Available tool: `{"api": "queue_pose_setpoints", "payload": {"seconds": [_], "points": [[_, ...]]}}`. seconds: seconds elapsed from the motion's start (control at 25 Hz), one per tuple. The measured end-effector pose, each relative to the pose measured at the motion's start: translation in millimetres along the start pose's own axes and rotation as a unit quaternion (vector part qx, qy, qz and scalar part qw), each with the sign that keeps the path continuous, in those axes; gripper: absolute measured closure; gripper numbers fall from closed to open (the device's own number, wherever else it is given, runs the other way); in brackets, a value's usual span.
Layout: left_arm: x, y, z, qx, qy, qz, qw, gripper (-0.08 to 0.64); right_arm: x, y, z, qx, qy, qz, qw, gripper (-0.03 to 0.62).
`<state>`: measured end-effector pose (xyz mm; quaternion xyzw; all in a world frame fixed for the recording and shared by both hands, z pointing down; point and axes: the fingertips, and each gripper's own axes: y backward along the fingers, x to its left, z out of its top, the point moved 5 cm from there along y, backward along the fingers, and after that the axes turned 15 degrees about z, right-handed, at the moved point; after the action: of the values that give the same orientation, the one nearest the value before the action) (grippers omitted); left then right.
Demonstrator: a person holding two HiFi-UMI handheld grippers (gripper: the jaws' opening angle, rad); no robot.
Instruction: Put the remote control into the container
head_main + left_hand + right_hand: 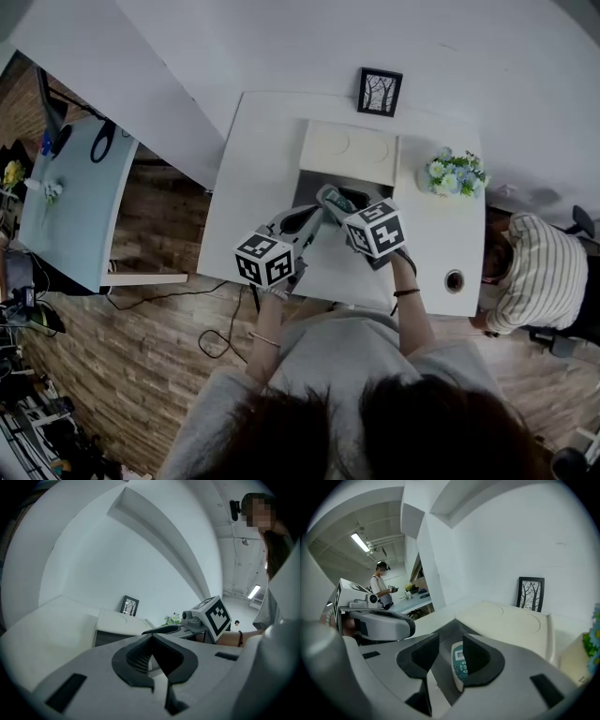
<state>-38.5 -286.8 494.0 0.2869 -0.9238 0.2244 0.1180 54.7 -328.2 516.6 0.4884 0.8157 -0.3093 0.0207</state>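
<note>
White bench (pixel 262 150): we see black picture frame (pixel 379 91), pale flowers (pixel 455 173) behind grey open container (pixel 302 186). Right hand-held gripper (pixel 450 651) released around white-teal remote control (pixel 459 665); left hand-held gripper (pixel 151 641) clenched, empty.

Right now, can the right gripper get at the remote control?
Likely yes: the remote control stands between the jaws of the right gripper, close beside one pad, with a gap to the other and nothing blocking.
</note>
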Motion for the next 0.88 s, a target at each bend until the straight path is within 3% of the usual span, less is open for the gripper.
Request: {"api": "queue_pose_setpoints", "payload": {"seconds": [0.28, 0.88], "points": [[-11.6, 6.1, 12.7, -0.032, -0.014, -0.01, 0.9993, 0.557, 14.4, 26.9, 19.1, -0.08, -0.004, -0.002, 0.997, 0.56], [-42.5, 22.4, 48.7, -0.095, -0.046, -0.021, 0.9942, 0.557, 45.3, 78.8, 55.4, -0.187, 0.048, -0.019, 0.981, 0.594]]}}
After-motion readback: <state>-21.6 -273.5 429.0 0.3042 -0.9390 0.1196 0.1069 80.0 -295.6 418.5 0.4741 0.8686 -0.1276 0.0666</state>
